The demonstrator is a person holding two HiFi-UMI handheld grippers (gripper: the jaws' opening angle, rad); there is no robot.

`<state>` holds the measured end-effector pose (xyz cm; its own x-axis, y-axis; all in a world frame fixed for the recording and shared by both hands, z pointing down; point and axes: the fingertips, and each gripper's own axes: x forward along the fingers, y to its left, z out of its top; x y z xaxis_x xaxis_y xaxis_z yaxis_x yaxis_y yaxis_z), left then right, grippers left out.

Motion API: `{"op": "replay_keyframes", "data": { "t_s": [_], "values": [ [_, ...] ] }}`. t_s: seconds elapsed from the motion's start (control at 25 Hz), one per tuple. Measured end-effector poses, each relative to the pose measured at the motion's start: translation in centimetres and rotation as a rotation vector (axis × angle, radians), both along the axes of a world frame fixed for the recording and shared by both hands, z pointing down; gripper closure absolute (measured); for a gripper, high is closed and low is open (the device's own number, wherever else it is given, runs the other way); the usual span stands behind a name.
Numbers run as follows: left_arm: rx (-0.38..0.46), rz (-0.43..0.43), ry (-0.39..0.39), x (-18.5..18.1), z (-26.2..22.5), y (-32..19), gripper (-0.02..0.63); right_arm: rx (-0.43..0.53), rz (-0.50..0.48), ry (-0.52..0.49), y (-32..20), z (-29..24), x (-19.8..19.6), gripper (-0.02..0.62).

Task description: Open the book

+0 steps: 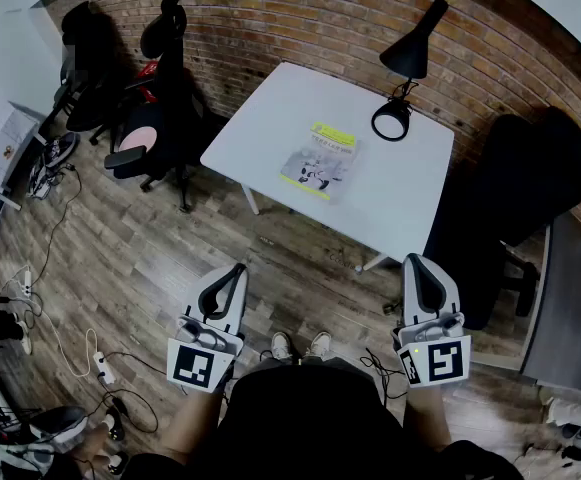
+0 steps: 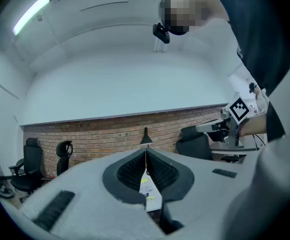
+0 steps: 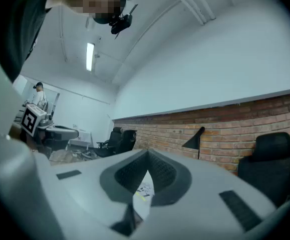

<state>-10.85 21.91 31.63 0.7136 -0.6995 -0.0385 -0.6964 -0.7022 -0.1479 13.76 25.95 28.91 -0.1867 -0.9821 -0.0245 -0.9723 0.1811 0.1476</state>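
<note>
A closed book (image 1: 320, 162) with a grey and yellow cover lies flat on the white table (image 1: 260, 128), near its front edge. My left gripper (image 1: 236, 269) hangs over the wooden floor well short of the table, jaws shut with nothing between them. My right gripper (image 1: 416, 262) is level with it at the right, also shut and empty. Through the narrow slit of the left gripper (image 2: 145, 154) a sliver of the book (image 2: 145, 186) shows. The right gripper (image 3: 147, 155) frames the book (image 3: 144, 189) the same way.
A black desk lamp (image 1: 407, 63) stands at the table's back right. Black office chairs (image 1: 160, 108) crowd the left of the table and another chair (image 1: 525, 188) sits at its right. A brick wall (image 1: 300, 18) runs behind. Cables and a power strip (image 1: 100, 368) lie on the floor.
</note>
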Motion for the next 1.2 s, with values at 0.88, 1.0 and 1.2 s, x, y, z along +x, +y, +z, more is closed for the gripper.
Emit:
{"op": "replay_keyframes", "data": {
  "t_s": [0.88,1.0,1.2],
  "values": [
    [-0.054,-0.09,0.003,-0.2,3.2,-1.4,0.579,-0.08,-0.114,-0.055,-3.1,4.3,0.3,0.581],
    [-0.058,-0.067,0.011,0.2,3.5,-3.9,0.578,-0.091,-0.099,-0.045,-5.0,4.5,0.2,0.581],
    [-0.058,-0.025,0.035,0.5,3.3,-9.3,0.578,-0.102,-0.083,-0.013,-9.2,3.8,-0.5,0.581]
  ]
}}
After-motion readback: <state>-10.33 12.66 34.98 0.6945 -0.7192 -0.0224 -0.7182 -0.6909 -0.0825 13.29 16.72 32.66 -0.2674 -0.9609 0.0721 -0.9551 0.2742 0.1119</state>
